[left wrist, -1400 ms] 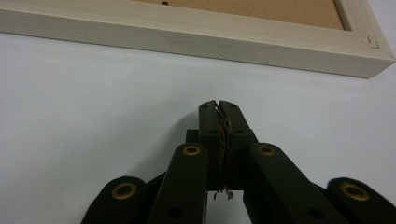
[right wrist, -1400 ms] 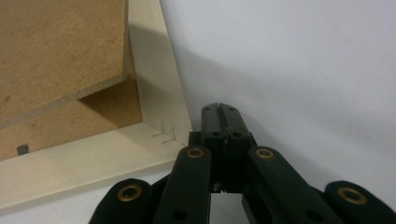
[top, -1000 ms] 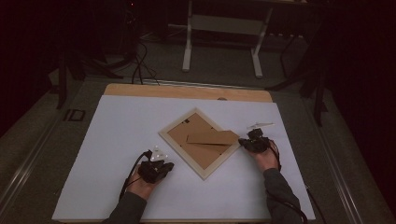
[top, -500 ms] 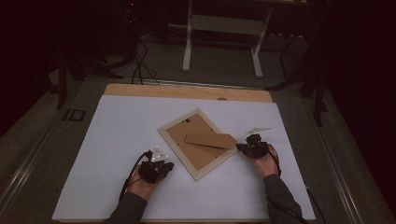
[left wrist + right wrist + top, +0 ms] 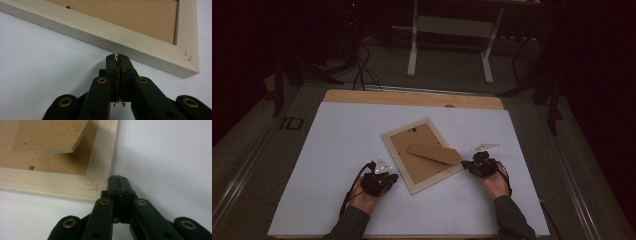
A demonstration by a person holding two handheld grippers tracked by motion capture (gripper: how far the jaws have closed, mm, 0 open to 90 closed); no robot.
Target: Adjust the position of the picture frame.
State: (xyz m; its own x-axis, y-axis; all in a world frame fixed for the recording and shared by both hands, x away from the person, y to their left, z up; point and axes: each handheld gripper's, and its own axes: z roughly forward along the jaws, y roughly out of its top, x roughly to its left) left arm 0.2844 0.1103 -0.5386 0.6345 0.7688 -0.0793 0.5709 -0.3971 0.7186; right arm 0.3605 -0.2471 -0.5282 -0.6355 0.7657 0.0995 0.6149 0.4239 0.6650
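- From the high view, the picture frame (image 5: 422, 155) lies face down and turned at an angle in the middle of the white sheet (image 5: 337, 150) that covers the counter (image 5: 362, 96).
- Its brown backing board (image 5: 417, 155) faces up, and a brown stand flap (image 5: 434, 153) lies across it, pointing toward my right side.
- My left gripper (image 5: 379, 180) sits at the frame's near left edge, just beside the pale wood, with my left hand (image 5: 364, 200) behind it.
- My right gripper (image 5: 479, 165) sits just beside the frame's right corner, with my right hand (image 5: 496, 184) behind it and a cable trailing from it.

- In the left gripper view, my left gripper (image 5: 118, 58) has its fingers pressed together with nothing between them.
- The tips rest right at the frame's (image 5: 100, 31) pale outer rail, above the white sheet (image 5: 37, 62); I cannot tell if they touch the wood.
- The backing board (image 5: 130, 15) fills the space beyond the rail, and a mitred corner of the frame shows off to the right.

- In the right gripper view, my right gripper (image 5: 120, 178) also has its fingers closed tight and empty.
- The tips lie right against the corner of the frame (image 5: 100, 170), where faint staple marks cross the joint.
- The stand flap (image 5: 50, 135) is raised off the backing board (image 5: 45, 165), with its edge casting a shadow beneath.
- The white sheet (image 5: 162, 157) runs to the right of the frame.
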